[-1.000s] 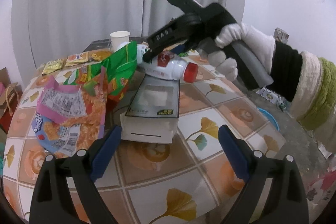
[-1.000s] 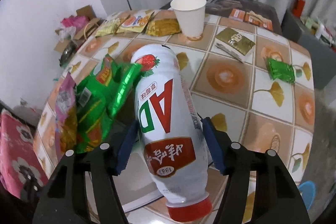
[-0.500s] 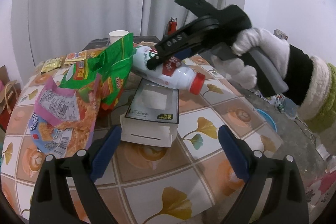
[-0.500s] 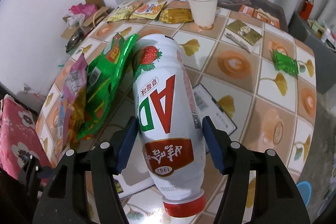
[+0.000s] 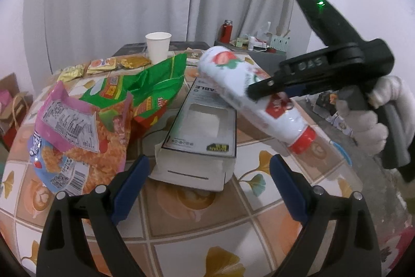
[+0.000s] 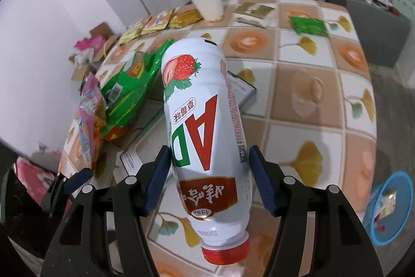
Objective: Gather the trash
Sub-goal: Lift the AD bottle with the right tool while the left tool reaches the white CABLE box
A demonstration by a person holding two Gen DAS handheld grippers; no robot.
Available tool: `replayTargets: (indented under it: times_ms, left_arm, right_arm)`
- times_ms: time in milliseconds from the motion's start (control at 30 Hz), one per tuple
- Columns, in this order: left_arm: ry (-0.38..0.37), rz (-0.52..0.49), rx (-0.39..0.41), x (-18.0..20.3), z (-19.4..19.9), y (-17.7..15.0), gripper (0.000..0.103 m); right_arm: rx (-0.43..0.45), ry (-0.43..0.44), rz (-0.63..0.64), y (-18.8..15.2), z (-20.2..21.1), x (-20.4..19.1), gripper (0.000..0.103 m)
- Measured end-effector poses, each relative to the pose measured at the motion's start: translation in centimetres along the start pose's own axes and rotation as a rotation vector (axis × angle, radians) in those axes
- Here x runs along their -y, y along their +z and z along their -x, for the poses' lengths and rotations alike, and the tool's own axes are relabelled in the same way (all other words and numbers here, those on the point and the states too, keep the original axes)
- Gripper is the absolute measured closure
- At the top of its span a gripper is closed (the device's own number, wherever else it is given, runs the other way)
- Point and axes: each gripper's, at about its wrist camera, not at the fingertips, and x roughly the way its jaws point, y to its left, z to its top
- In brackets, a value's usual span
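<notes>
The right gripper (image 6: 210,173) is squeezing the white bottle (image 6: 205,126) above the table (image 6: 311,85), maybe heading for the blue bin (image 6: 389,204). The left gripper (image 5: 207,188) is waiting wide open.

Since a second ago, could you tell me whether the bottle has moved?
Yes. The bottle, clamped in the right gripper, has risen and swung right, off the green bag, above the box.

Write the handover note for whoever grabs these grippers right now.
Right gripper: shut on the white bottle, lifted off the table, red cap toward the camera.
Left gripper: open, empty, facing the white box.
On the table: box, green bag, pink bag, paper cup, small packets.
Blue basin on the floor holds some trash.
Left: probably drop the bottle there, then the rest.
</notes>
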Motion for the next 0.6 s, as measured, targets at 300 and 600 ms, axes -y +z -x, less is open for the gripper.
replayTargets:
  times_ms: [300,600]
  left_arm:
    - [-0.001,-0.015,-0.025,0.4,-1.3,-0.3,0.011]
    - [-0.149,0.057,-0.125,1.3,-4.4,0.2,0.011]
  right_arm:
    - [0.085,0.066,-0.187,-3.7,2.6,3.7,0.045]
    - [0.142,0.080,-0.261,-5.4,4.2,5.8,0.045]
